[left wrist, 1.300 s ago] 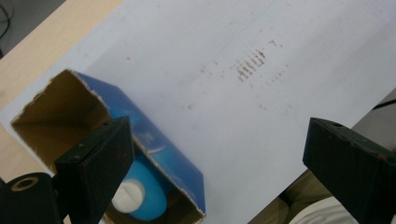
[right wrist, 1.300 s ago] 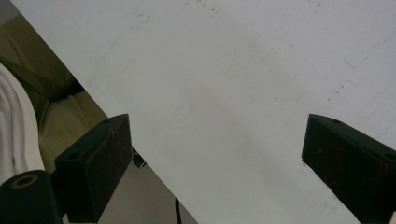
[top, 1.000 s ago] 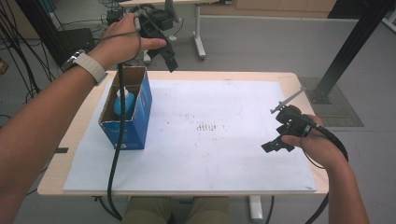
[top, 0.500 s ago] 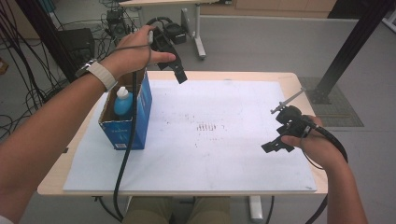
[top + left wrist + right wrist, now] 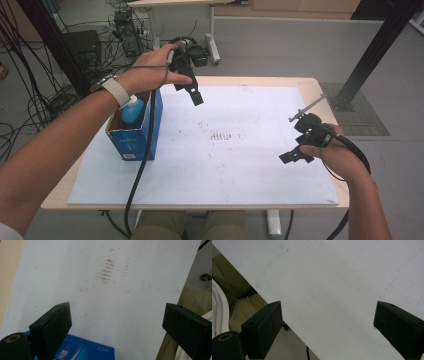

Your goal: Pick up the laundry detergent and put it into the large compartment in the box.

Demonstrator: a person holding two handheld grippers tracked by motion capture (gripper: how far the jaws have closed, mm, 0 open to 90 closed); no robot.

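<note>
A blue carton (image 5: 131, 141) stands open-topped at the left of the white sheet (image 5: 225, 165). Inside it is a blue bottle with a white cap (image 5: 133, 110). My left gripper (image 5: 192, 92) hangs above the sheet, just right of the carton's far end, tilted down. In the left gripper view this gripper (image 5: 117, 308) is open with nothing between its jaws, and the carton's corner (image 5: 85, 352) lies below. My right gripper (image 5: 295, 145) is held low near the sheet's right edge. In the right gripper view it (image 5: 328, 306) is open and empty over bare sheet.
Brown smudges (image 5: 223, 135) mark the sheet's middle. The left gripper's cable (image 5: 142, 165) drapes down past the carton to the table's front edge. Beyond the table's far side lie cables and a table base (image 5: 200, 50). A black post (image 5: 370, 55) stands at the right.
My left gripper has moved right and away from above the carton, out over the sheet. The bottle stays in the carton. The right gripper has not moved.
</note>
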